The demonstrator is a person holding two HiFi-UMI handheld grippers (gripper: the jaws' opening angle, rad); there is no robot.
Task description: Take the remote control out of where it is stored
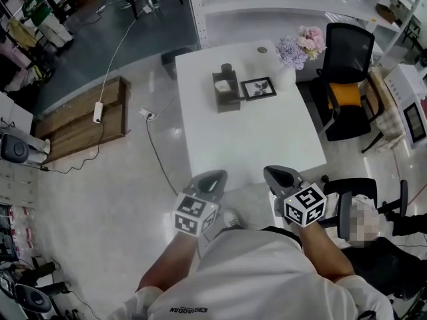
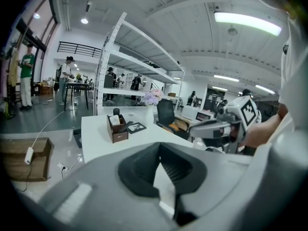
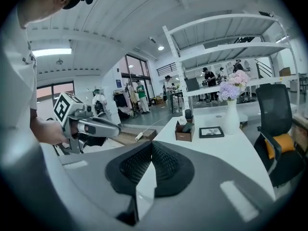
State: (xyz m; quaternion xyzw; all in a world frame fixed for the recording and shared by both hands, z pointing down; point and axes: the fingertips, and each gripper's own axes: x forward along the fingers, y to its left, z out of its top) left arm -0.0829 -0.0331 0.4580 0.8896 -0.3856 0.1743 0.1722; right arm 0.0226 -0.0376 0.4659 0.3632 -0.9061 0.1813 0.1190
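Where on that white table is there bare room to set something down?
The near half of the table, from the brown box and picture frame to the front edge, is bare; so is the strip left of the box. The far side is crowded: box, frame and flowers stand close together.

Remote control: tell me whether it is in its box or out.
In. The dark remote control leans inside the brown box on the white table.
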